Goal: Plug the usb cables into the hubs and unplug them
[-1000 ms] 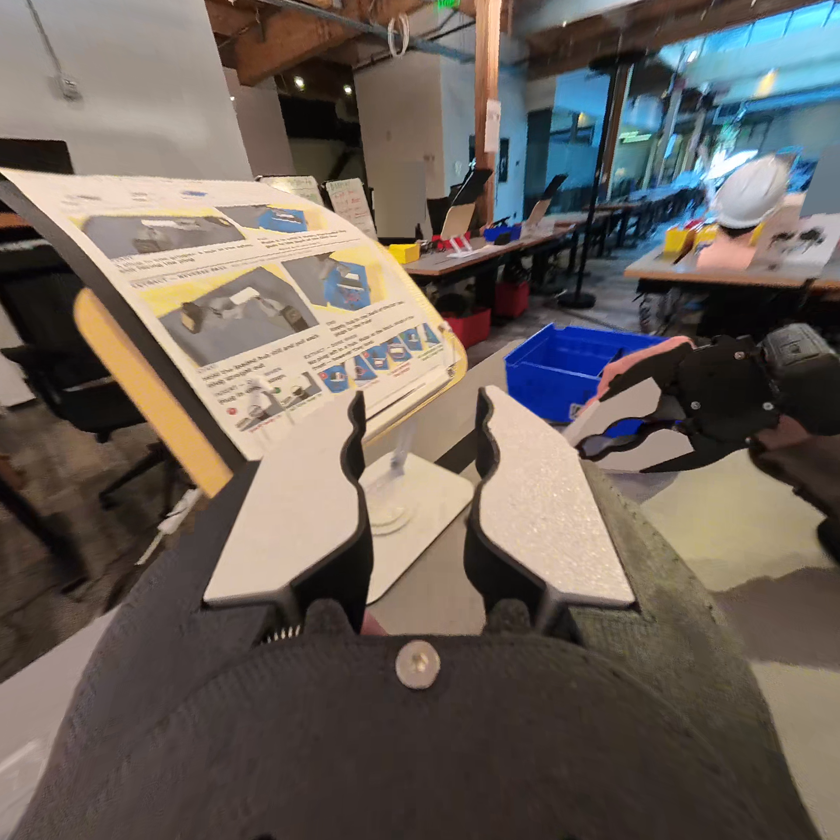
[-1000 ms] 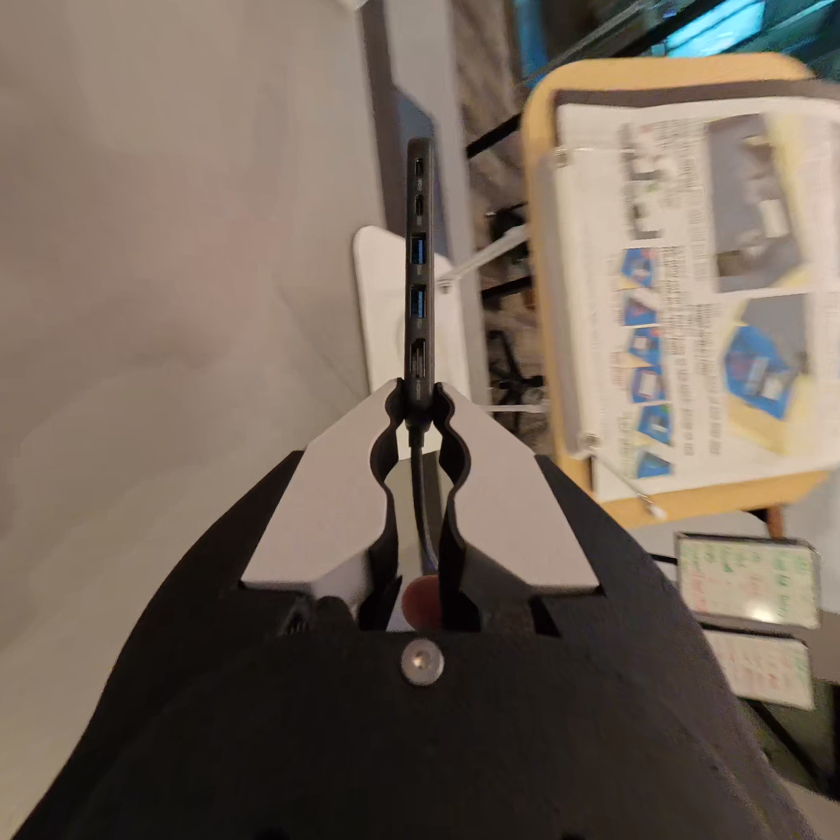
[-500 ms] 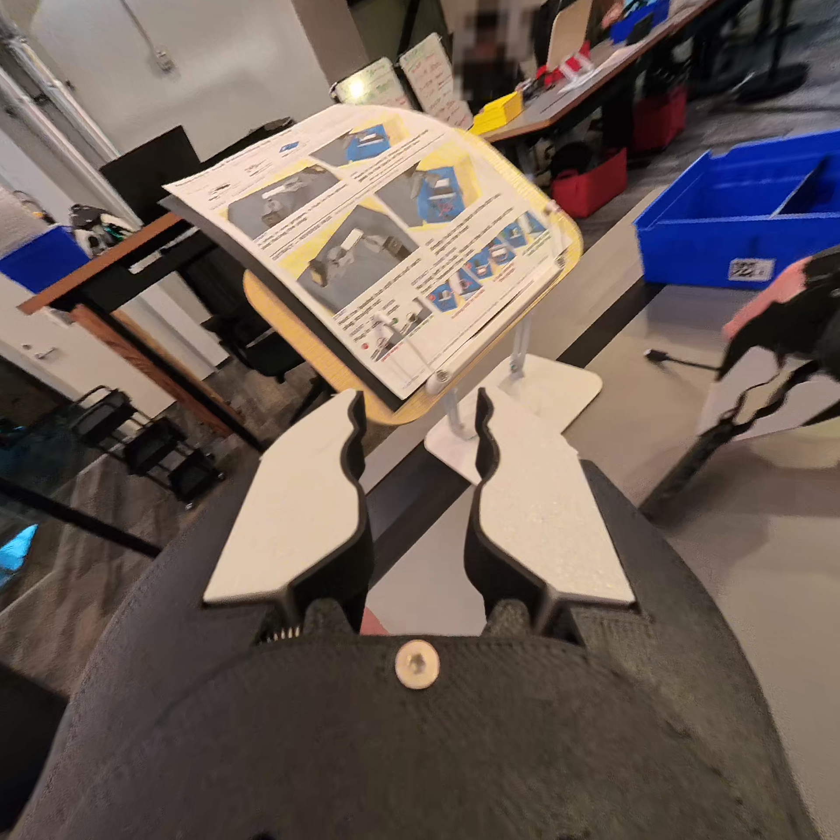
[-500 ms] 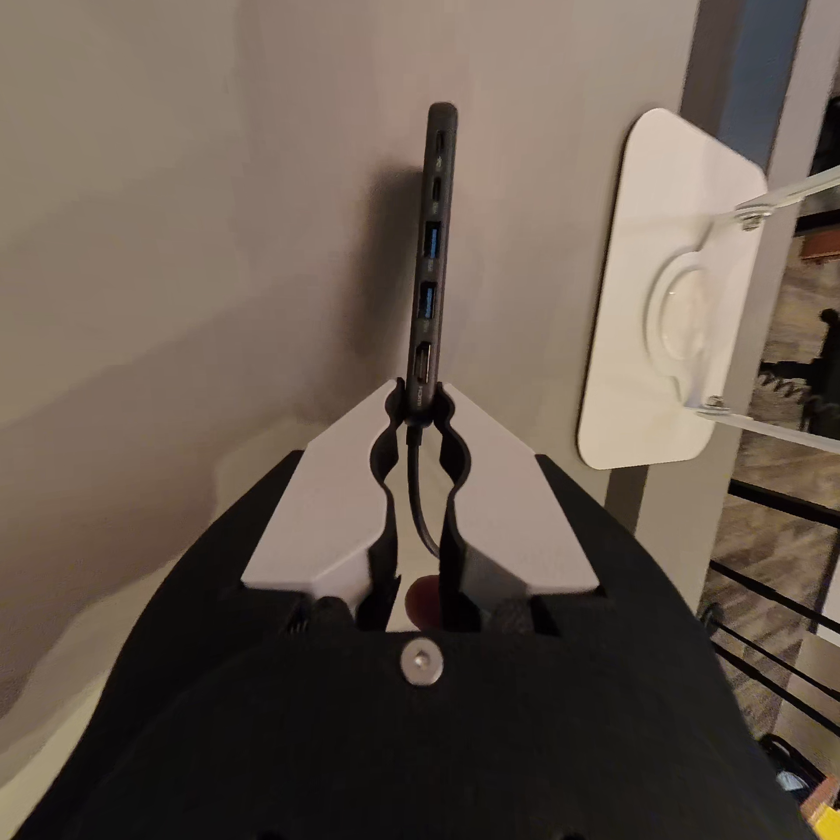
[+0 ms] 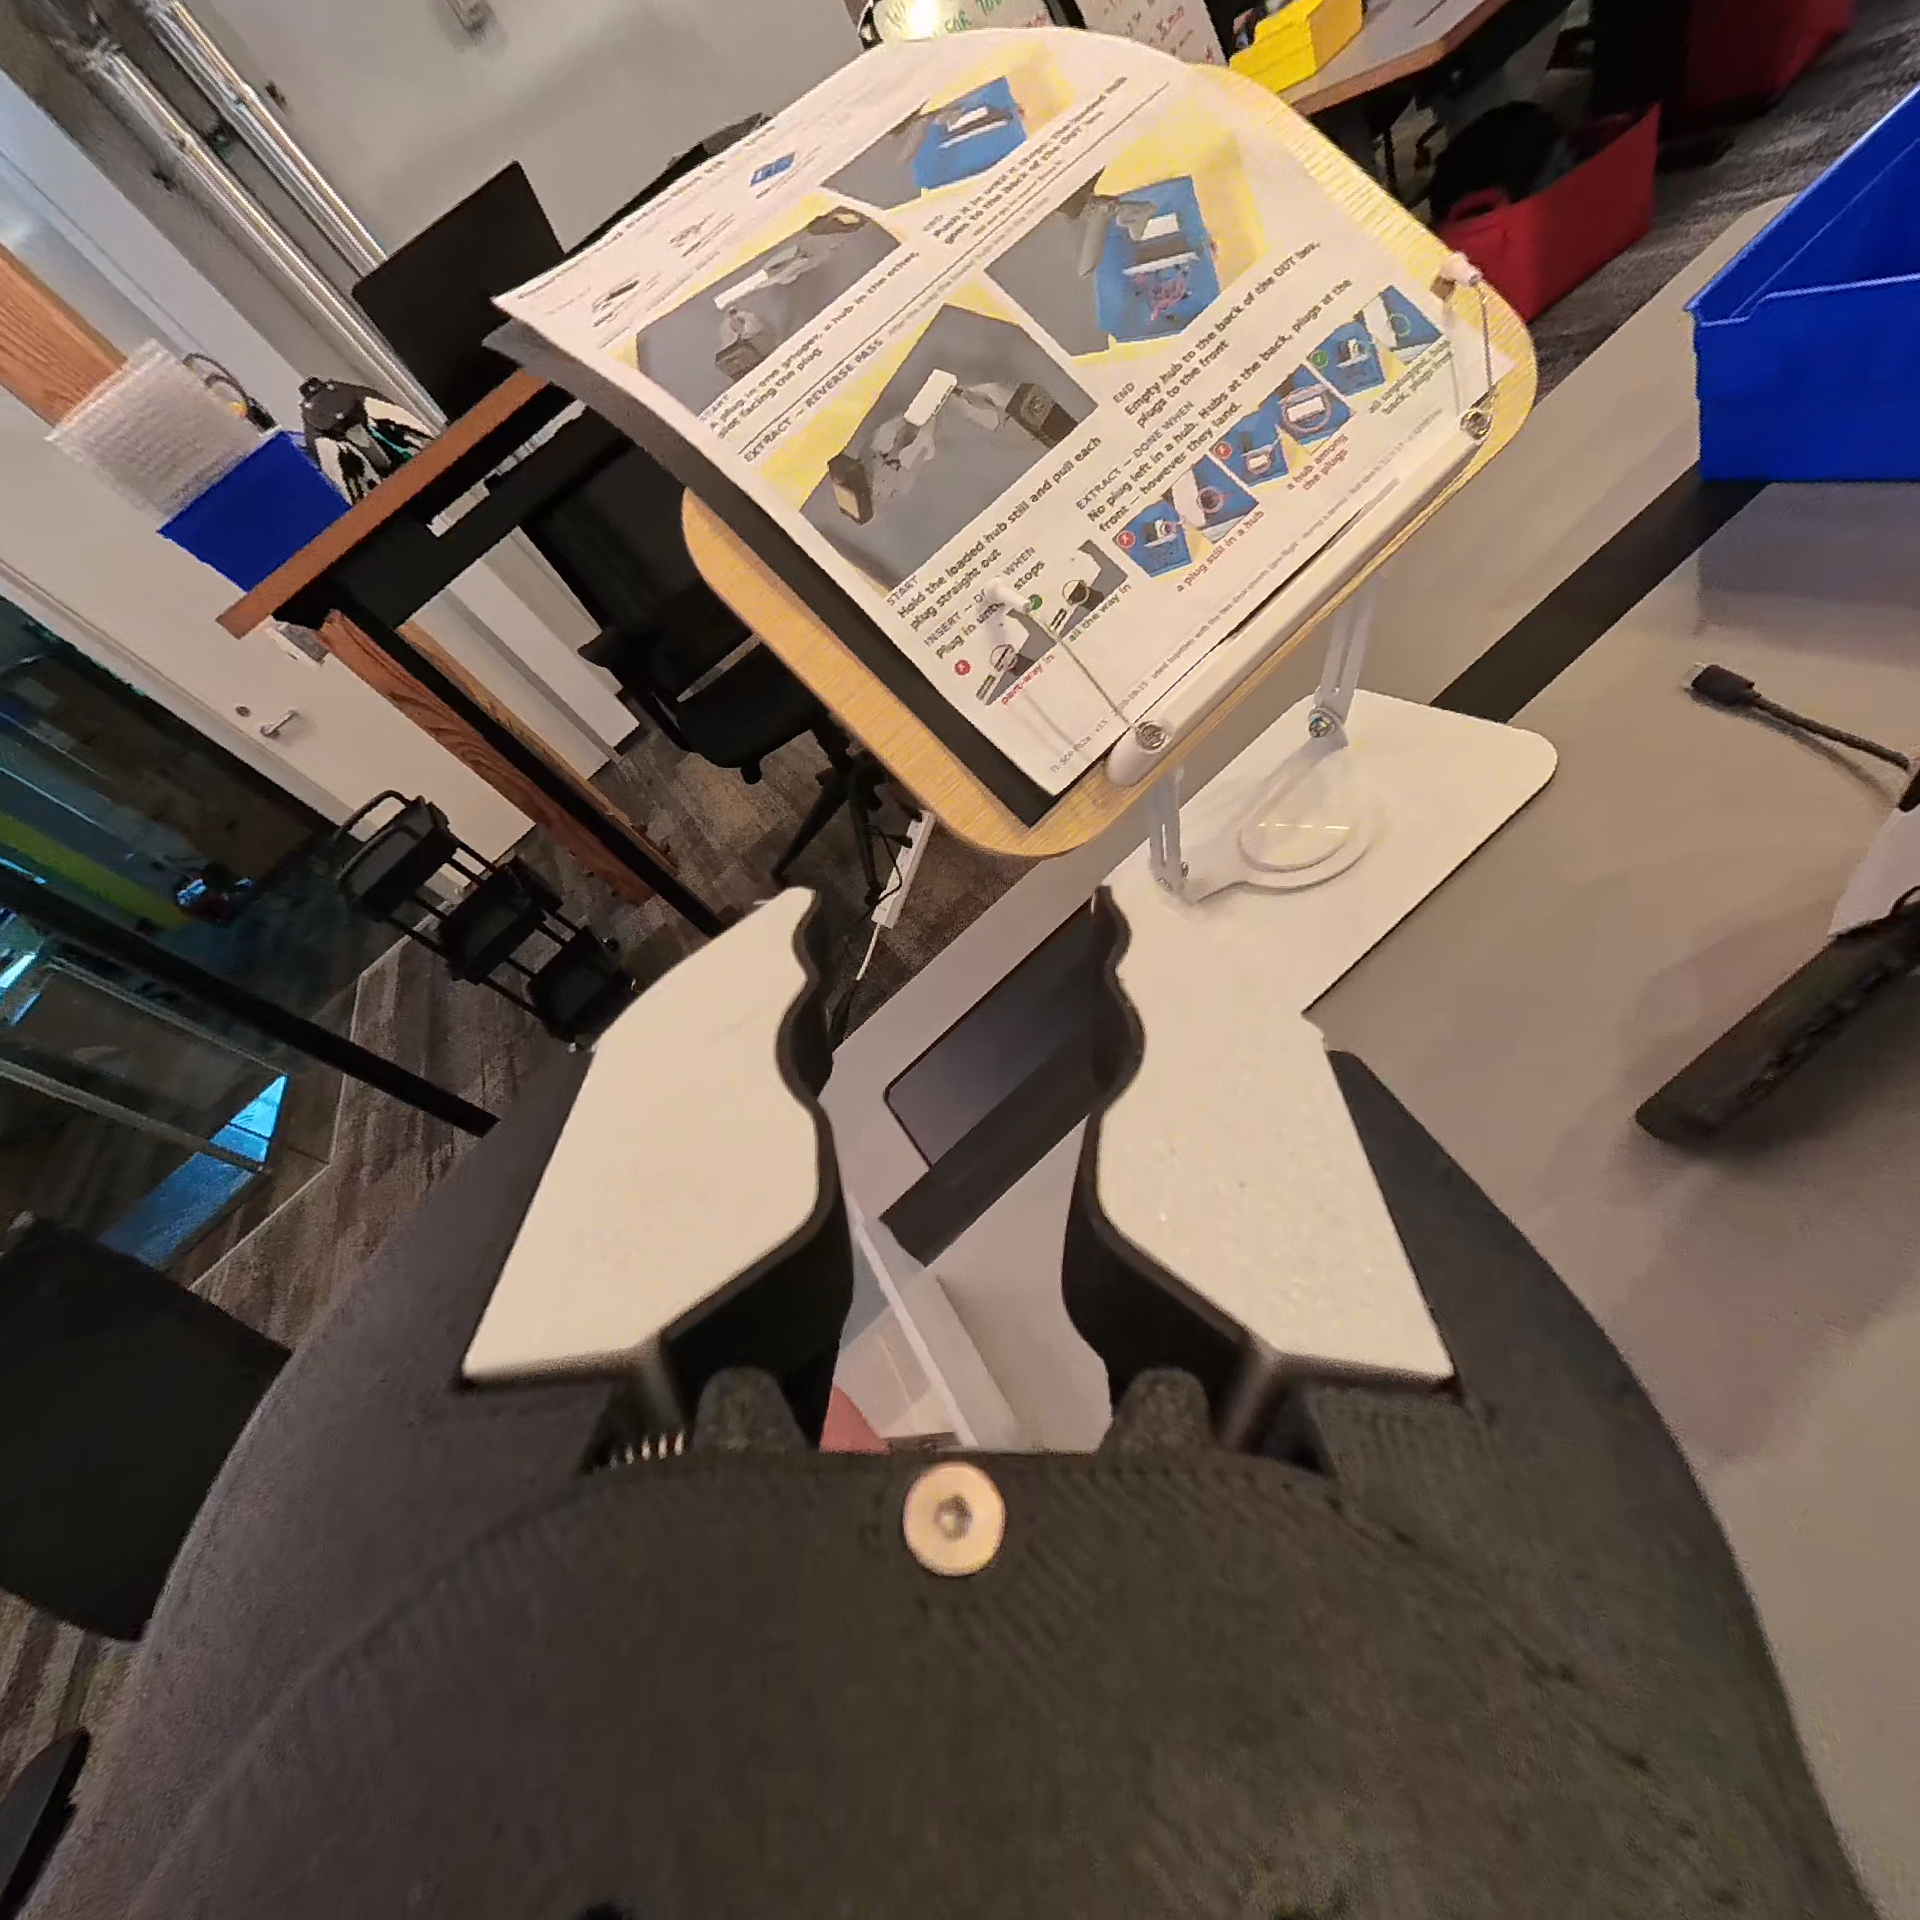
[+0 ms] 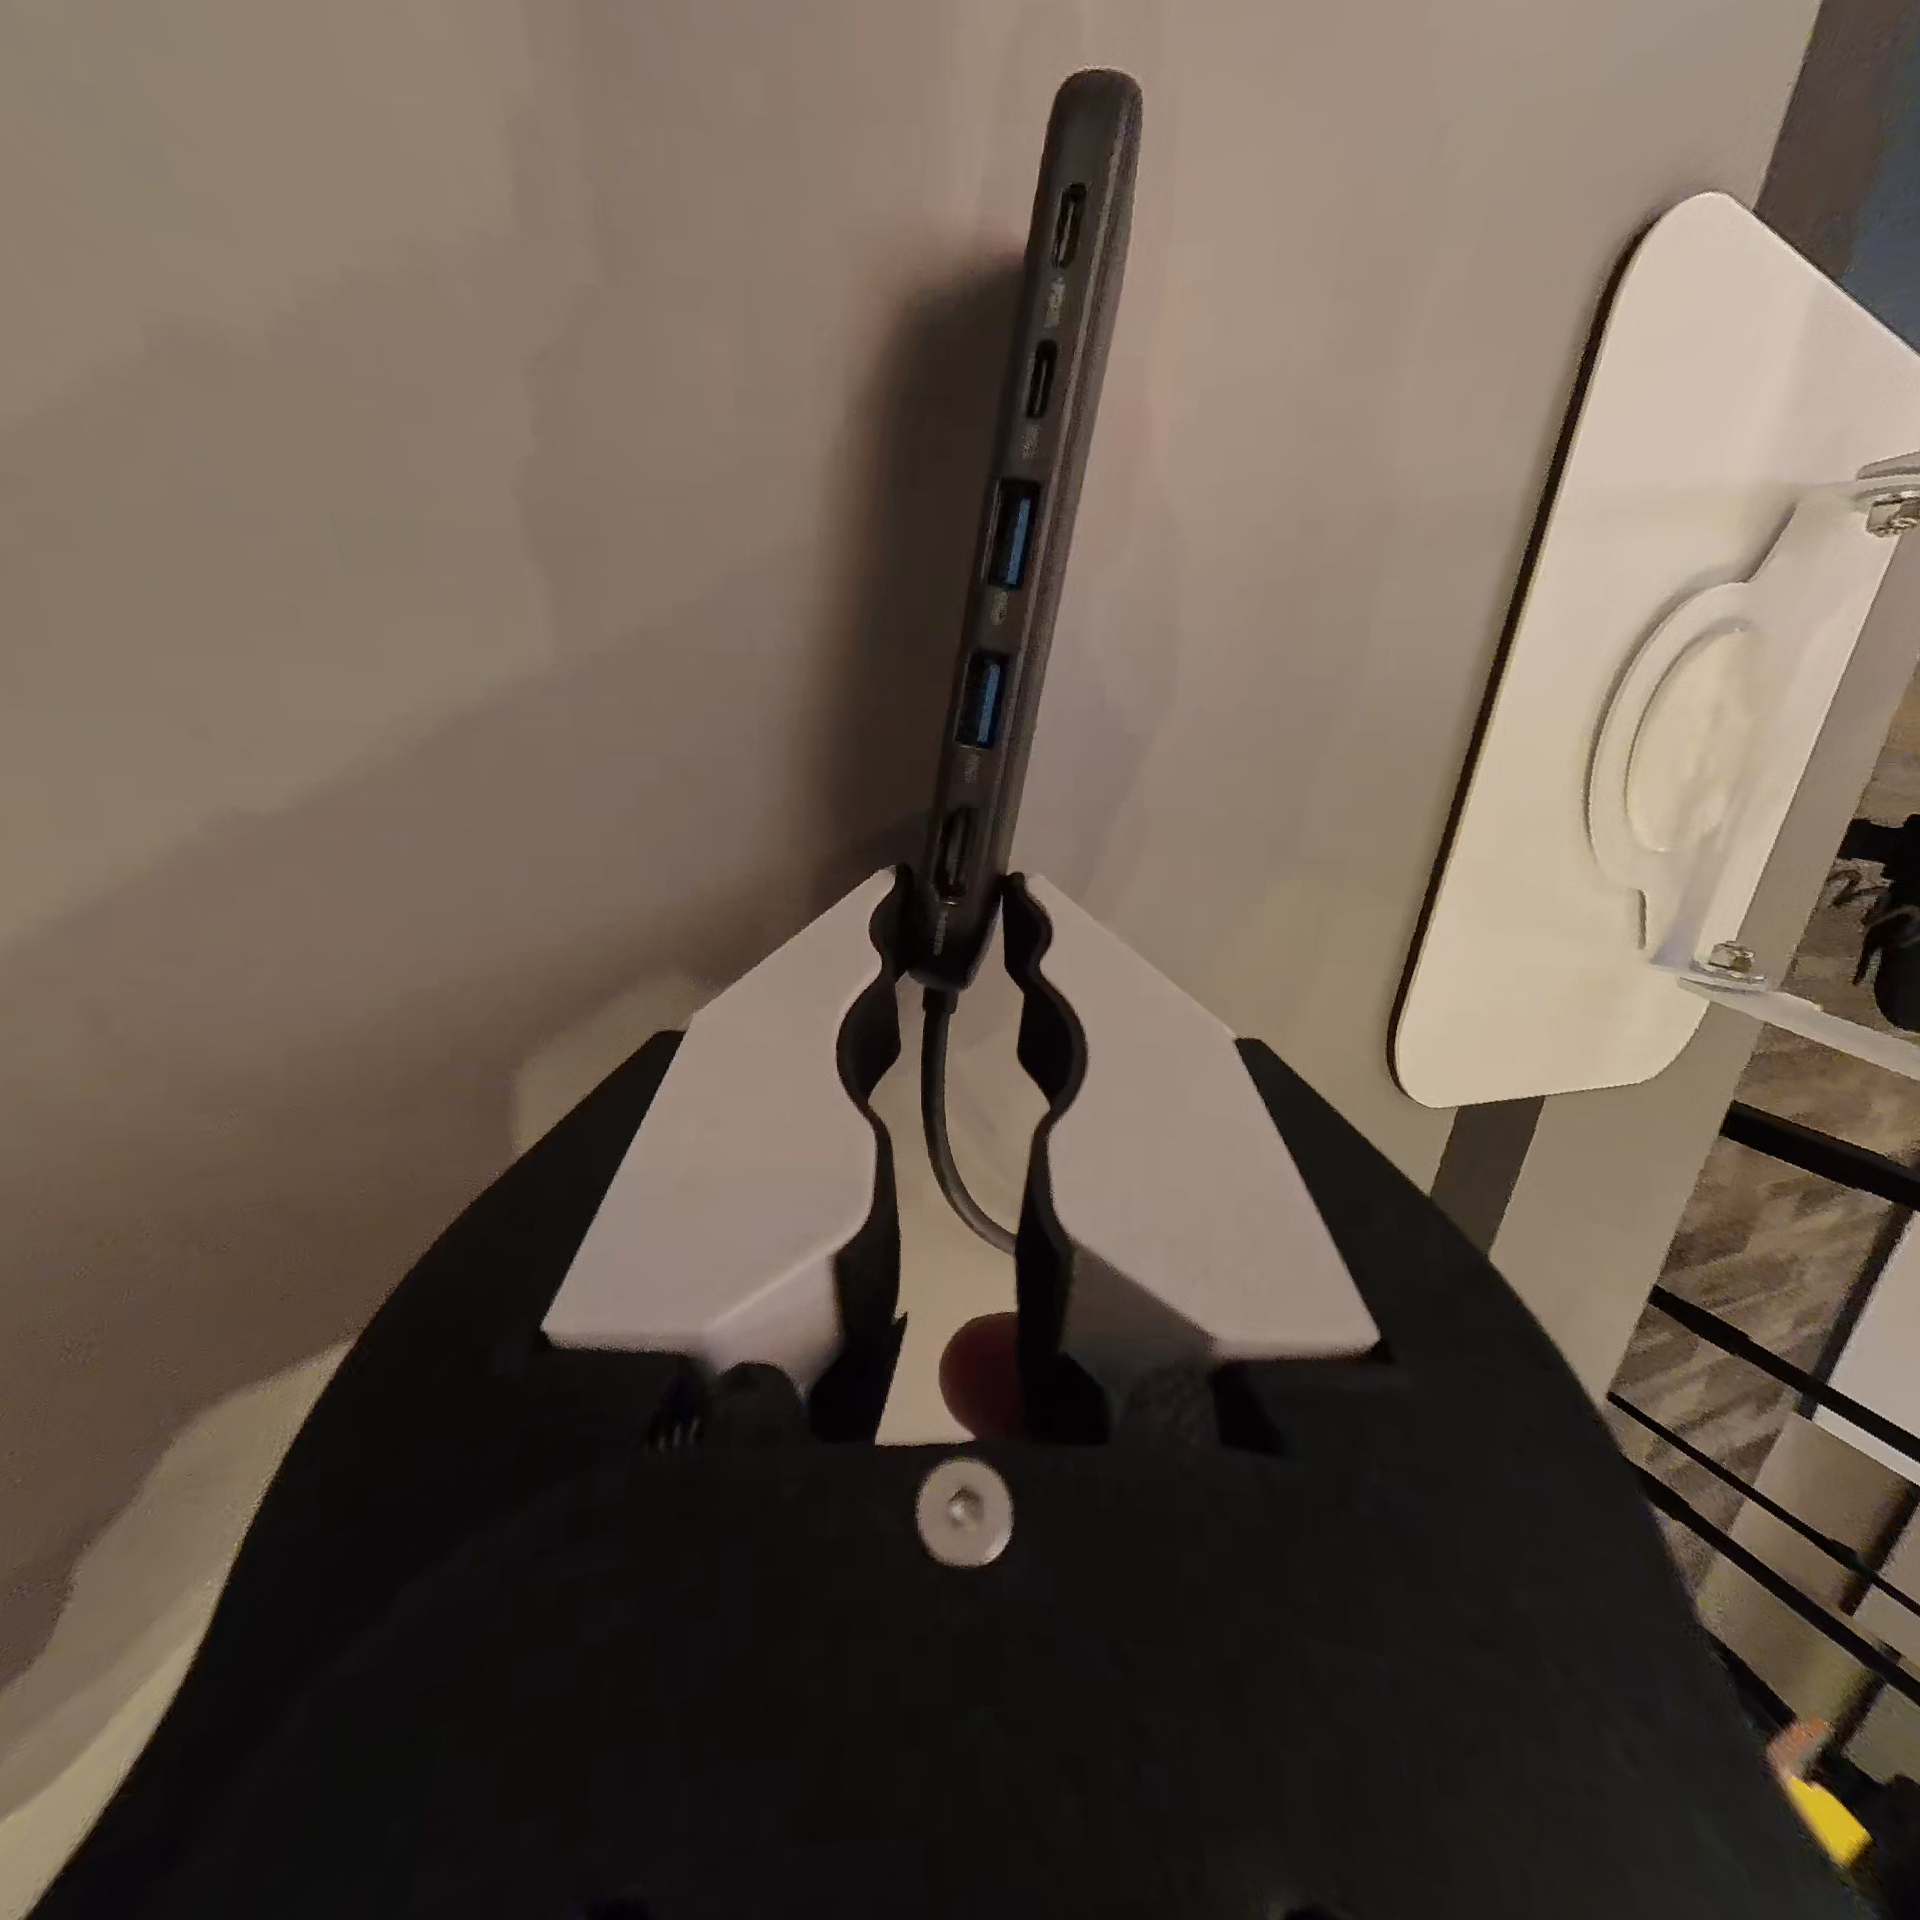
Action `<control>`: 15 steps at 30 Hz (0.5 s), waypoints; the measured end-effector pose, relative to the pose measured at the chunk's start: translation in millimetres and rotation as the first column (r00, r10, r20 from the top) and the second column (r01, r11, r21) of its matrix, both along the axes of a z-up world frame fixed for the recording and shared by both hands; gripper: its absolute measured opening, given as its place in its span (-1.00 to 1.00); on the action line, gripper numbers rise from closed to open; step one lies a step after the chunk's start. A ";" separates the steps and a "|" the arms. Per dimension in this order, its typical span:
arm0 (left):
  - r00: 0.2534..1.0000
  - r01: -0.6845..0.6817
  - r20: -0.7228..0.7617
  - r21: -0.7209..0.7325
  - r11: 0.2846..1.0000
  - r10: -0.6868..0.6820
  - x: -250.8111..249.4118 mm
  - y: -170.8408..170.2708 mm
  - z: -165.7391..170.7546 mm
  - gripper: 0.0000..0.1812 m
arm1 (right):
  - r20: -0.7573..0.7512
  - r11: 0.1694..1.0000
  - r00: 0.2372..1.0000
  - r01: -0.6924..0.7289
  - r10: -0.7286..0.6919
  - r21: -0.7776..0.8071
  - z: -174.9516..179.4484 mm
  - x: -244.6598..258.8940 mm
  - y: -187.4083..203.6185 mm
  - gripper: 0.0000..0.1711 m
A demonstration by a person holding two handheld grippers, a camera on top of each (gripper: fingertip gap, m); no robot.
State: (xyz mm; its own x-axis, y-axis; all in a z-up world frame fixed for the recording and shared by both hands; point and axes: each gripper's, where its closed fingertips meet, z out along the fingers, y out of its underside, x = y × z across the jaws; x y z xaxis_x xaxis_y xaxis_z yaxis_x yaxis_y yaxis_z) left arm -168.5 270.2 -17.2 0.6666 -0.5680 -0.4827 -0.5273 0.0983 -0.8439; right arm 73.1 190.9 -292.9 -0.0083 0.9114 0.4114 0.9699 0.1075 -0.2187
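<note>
My right gripper point(image 6: 954, 883) is shut on the near end of a slim dark usb hub point(image 6: 1023, 520). The hub points away from me over the grey table point(image 6: 416, 520), with its row of ports facing me. Its short cable point(image 6: 945, 1091) runs back between my fingers. The hub also shows at the right edge of the left wrist view point(image 5: 1787, 1029), low over the table. My left gripper point(image 5: 956, 925) is open and empty above the table's left edge. A black usb cable plug point(image 5: 1725, 691) lies on the table beyond the hub.
An instruction sheet on a wooden board point(image 5: 1039, 416) stands on a white base point(image 5: 1403, 790) point(image 6: 1662, 623) at the table's left edge. A blue bin point(image 5: 1818, 312) sits at the far right. A black panel point(image 5: 997, 1070) is set in the table. My hands' fingertips stand some 40 cm from each other.
My left gripper has tilted down and swung left toward the table edge, staying open. My right gripper has carried the hub down toward the table, and the hub now leans slightly in the jaws.
</note>
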 end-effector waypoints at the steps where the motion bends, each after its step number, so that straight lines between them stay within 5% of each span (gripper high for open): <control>1: 1.000 -0.008 -0.005 0.000 1.000 0.008 -3.9 0.4 0.1 -0.48 | 0.009 1.000 1.000 0.000 0.000 0.012 0.1 -0.5 0.4 -0.84; 15: 0.985 -0.134 -0.112 -0.044 0.990 0.129 -61.3 2.4 -10.3 -0.47 | 0.090 0.996 0.996 -0.005 -0.003 0.088 1.5 -0.9 2.8 -0.81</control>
State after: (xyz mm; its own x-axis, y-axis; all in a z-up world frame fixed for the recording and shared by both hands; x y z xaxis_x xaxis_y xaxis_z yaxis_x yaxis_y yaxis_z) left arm -229.8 272.6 -27.5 0.6820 -0.5048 -0.5291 -0.6219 -0.0197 -0.7828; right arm 72.2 193.7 -291.3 -0.0495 0.8715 0.4878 0.9851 0.1232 -0.1203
